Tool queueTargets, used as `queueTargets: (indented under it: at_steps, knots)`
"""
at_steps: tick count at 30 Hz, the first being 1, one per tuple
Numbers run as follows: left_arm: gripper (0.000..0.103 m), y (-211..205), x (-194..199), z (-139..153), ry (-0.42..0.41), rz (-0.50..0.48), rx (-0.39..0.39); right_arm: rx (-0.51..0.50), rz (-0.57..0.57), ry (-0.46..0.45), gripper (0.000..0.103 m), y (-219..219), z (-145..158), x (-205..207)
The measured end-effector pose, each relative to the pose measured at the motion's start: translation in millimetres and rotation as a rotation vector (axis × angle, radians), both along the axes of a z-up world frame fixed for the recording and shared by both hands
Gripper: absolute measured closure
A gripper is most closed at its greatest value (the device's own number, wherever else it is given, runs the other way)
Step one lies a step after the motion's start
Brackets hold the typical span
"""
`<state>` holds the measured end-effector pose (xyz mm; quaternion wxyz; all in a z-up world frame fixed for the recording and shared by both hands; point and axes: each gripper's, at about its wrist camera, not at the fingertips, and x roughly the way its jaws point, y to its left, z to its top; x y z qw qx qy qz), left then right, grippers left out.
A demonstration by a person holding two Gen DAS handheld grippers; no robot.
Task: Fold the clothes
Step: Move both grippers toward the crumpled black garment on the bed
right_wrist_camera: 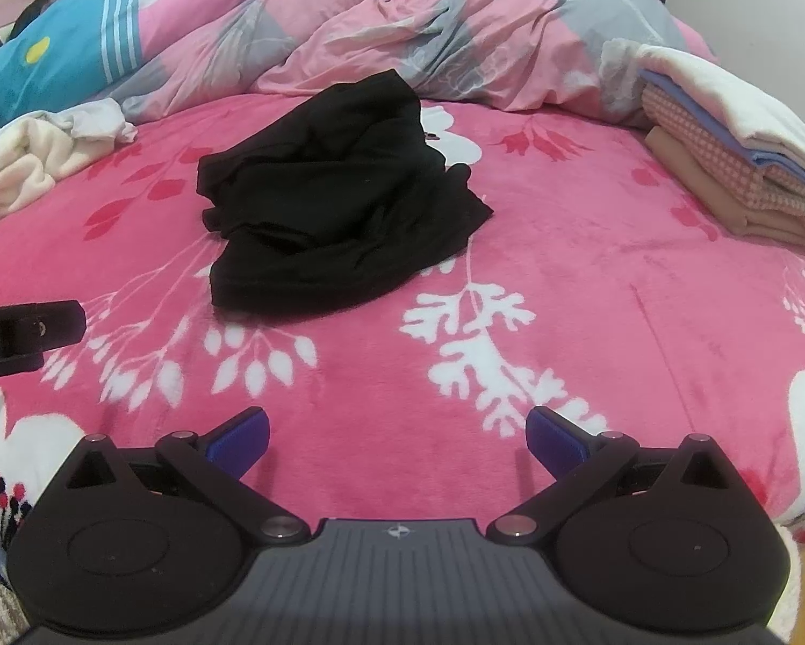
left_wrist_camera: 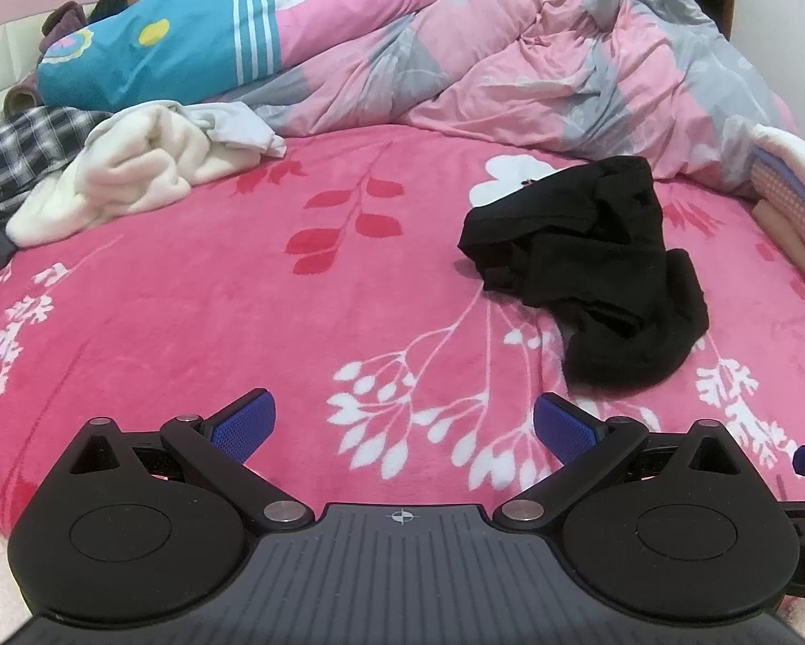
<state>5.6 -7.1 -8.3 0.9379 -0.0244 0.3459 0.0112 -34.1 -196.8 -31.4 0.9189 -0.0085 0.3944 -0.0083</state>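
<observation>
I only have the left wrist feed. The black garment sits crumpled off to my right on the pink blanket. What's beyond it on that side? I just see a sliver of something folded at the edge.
Observer: The right wrist view shows the whole folded stack: a tan piece at the bottom, pink check cloth above it, a blue layer, and a white piece on top.
Operator: Is the right gripper holding anything?
Observer: No. The right gripper is open, with bare blanket between its fingers.
Operator: Is the black garment touching that stack?
Observer: No. The black garment lies apart from it, with a strip of pink blanket between them.
</observation>
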Motion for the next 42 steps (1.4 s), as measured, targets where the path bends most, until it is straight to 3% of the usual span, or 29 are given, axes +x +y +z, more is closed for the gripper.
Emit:
queueTargets:
  at_steps: [42]
  knots:
    - [0.0, 2.5, 3.0, -5.3, 0.014, 0.007, -0.003, -0.007, 0.01, 0.014, 0.0, 3.8, -1.3, 3.3]
